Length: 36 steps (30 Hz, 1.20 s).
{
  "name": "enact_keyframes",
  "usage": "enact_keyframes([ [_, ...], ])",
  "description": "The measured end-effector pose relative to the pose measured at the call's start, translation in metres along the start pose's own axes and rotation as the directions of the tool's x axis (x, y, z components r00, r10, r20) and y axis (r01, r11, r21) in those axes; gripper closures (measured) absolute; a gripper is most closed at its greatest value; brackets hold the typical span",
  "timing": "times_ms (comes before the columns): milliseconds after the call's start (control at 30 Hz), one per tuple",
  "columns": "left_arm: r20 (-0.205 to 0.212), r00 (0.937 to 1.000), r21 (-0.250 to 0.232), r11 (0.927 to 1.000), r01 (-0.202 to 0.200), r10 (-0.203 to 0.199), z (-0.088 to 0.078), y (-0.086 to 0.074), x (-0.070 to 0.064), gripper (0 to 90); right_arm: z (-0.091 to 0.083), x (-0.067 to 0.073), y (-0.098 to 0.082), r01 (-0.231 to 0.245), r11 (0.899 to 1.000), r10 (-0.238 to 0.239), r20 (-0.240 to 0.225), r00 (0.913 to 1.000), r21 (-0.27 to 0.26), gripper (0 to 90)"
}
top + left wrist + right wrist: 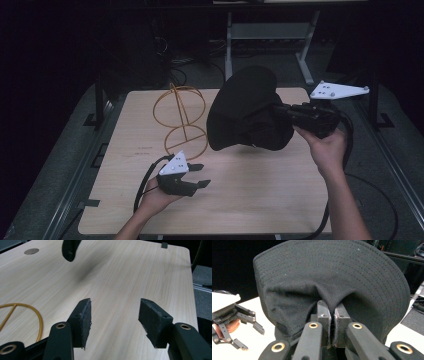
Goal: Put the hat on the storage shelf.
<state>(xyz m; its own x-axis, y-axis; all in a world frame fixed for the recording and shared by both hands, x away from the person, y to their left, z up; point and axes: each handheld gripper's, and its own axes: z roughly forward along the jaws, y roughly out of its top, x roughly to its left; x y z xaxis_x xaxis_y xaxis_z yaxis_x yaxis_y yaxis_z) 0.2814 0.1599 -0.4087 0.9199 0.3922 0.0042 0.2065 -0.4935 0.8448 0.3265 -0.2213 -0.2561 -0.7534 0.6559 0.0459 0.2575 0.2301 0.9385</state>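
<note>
The right gripper is clamped on the fabric of a black hat, its jaws pressed together with a fold of the cloth pinched between them, as the right gripper view shows close up. The hat hangs in the air above the table, clear of the wood, just to the right of a gold wire stand that stands on the table's far left part. The hat's stitched brim arches over the crown in the right gripper view. The left gripper rests low at the table, in front of the stand and well apart from the hat, its jaws spread with only bare wood between the pads.
</note>
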Motion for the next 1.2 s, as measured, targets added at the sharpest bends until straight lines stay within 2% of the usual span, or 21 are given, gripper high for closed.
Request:
enact_keyframes([
  [400,-0.014,0.9999,-0.011,0.9999,0.002,-0.002,-0.001,-0.004,0.005,41.7,0.020,0.007,0.025,0.021,1.000,-0.021,-0.052,0.9984,-0.009,85.9],
  [600,-0.018,0.9997,-0.004,0.9999,-0.017,0.016,-0.001,-0.004,0.003,41.1,0.034,0.012,0.042,0.036,0.999,-0.037,-0.078,0.9963,-0.013,85.8],
  [867,-0.010,0.9996,-0.007,0.9997,-0.025,0.025,-0.001,-0.003,0.001,41.0,0.046,0.015,0.057,0.034,0.999,-0.035,-0.100,0.9943,-0.018,85.8],
  [1033,-0.005,0.9997,-0.015,0.9996,-0.024,0.024,-0.001,-0.003,0.001,40.9,0.060,0.019,0.073,0.033,0.999,-0.035,-0.122,0.9919,-0.020,85.8],
  [1200,0.007,0.9998,-0.002,0.9998,-0.018,0.018,0.003,-0.004,0.000,40.9,0.074,0.022,0.086,0.034,0.999,-0.034,-0.138,0.9899,-0.009,85.8],
])
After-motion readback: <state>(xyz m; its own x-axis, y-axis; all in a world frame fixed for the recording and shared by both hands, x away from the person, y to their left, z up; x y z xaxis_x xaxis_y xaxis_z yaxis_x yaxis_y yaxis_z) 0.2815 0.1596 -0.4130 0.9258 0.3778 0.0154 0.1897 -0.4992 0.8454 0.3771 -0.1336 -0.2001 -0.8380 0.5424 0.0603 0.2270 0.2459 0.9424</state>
